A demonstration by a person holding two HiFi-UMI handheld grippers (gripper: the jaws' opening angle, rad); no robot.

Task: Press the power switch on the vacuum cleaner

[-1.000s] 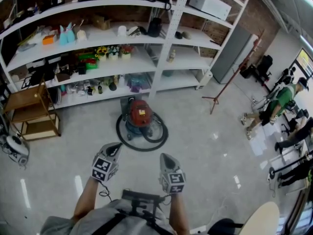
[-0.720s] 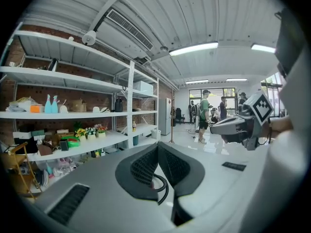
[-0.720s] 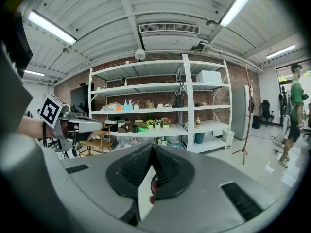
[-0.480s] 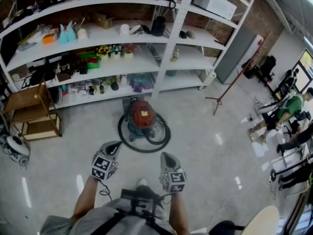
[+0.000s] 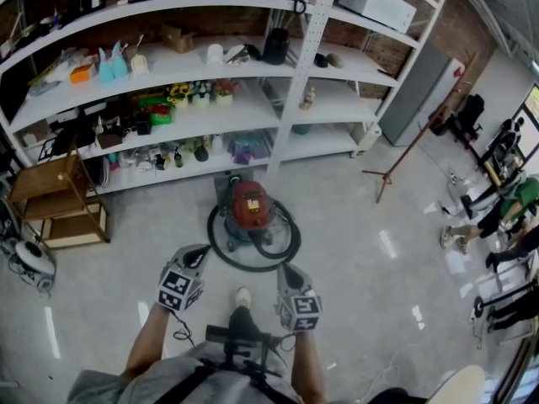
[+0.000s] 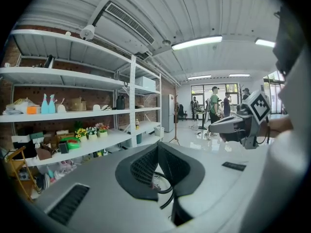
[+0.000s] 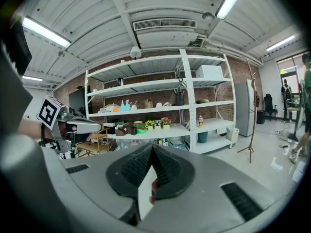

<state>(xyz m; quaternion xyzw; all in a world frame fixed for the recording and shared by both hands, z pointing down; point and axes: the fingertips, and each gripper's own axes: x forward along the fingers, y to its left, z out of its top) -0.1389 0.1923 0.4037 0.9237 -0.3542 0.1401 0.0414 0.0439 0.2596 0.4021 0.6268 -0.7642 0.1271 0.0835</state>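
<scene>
Red vacuum cleaner sits nearer than a second ago (shoe mid-step): approach under way, switch unreached. Left gripper and right gripper jaws together, empty

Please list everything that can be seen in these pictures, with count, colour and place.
vacuum cleaner: one, red top, floor before the shelves
hose: one, black, coiled round the vacuum cleaner
shelves: one unit, white, along the brick wall
wooden rack: one, brown, left of the shelves
cabinet: one, grey, right of the shelves
coat stand: one, reddish brown, floor at right
people: several, colours mixed, far right
left gripper: one, grey, fingers shut, empty
right gripper: one, grey, fingers shut, empty
</scene>
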